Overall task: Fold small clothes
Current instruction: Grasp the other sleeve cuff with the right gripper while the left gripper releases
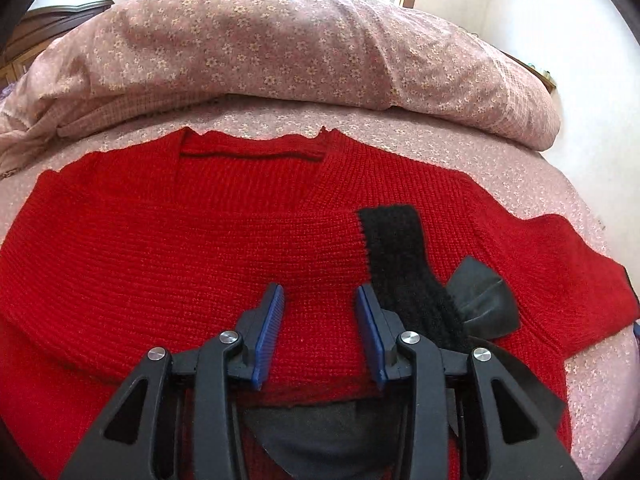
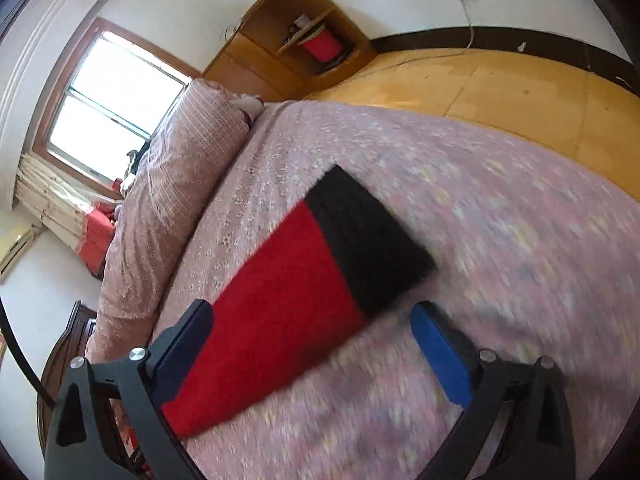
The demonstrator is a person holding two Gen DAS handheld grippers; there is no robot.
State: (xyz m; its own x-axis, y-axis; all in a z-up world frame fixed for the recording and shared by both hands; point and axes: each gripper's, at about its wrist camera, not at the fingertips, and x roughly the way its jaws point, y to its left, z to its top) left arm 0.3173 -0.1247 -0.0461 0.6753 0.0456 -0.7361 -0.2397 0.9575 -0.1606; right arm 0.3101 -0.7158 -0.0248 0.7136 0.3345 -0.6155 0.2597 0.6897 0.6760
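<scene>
The bed (image 1: 520, 184), covered by a pink flowered sheet, carries everything; its near edge is cut off below both views. In the right wrist view the sheet is motion-blurred from 3 to 6 o'clock, so its print cannot be read there. That stretch of sheet is bare, and beyond it, at 1 to 2 o'clock, lies open wooden floor (image 2: 520, 92).

A rolled quilt (image 1: 280, 52) closes off the bed from 9 to 3 o'clock in the left wrist view, leaving a narrow strip of sheet between it and the garment.

The red sweater (image 1: 180, 240) lies flat on the bed, neckline at 12 o'clock. Its lower hem is hidden behind the tool. One sleeve with a black cuff (image 1: 396, 248) is folded in over the body at 3 o'clock. A dark grey piece of cloth (image 1: 484, 300) shows beside the cuff and again under the hem at 6 o'clock; what it is cannot be made out.

The other sleeve (image 2: 280, 312) lies stretched out on the sheet toward 1 o'clock, its black end outermost, edges smeared by blur.

Left tool (image 1: 320, 312): partly open over the sweater body, blue pads apart, clamping nothing.

Right tool (image 2: 312, 348): spread wide, released; the sleeve passes between its fingers and against the left-hand one. Whether that finger touches the knit cannot be told.
</scene>
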